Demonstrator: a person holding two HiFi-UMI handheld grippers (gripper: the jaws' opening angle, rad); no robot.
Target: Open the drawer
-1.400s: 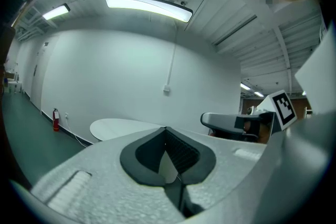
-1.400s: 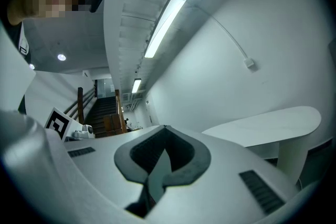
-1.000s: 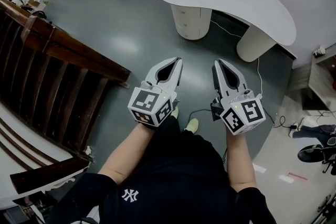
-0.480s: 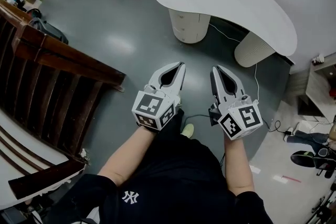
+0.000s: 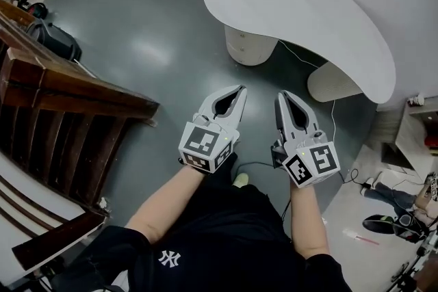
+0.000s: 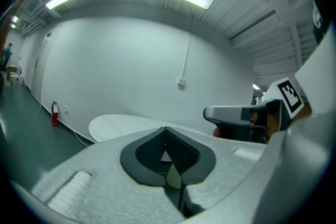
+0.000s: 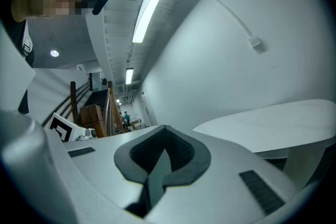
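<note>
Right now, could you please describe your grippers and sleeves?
The left gripper and right gripper are pale grey plastic with black-lined pointed jaws; each carries a white cube of black square markers. The black short-sleeved shirt bears a white logo.

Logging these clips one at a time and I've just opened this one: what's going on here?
A person stands on a grey floor with a gripper in each hand, both pointed toward a curved white table. The left gripper and the right gripper are both shut and empty. The round drawer unit under the table looks closed, and neither gripper has reached it, so opening the drawer has not yet begun.
</note>
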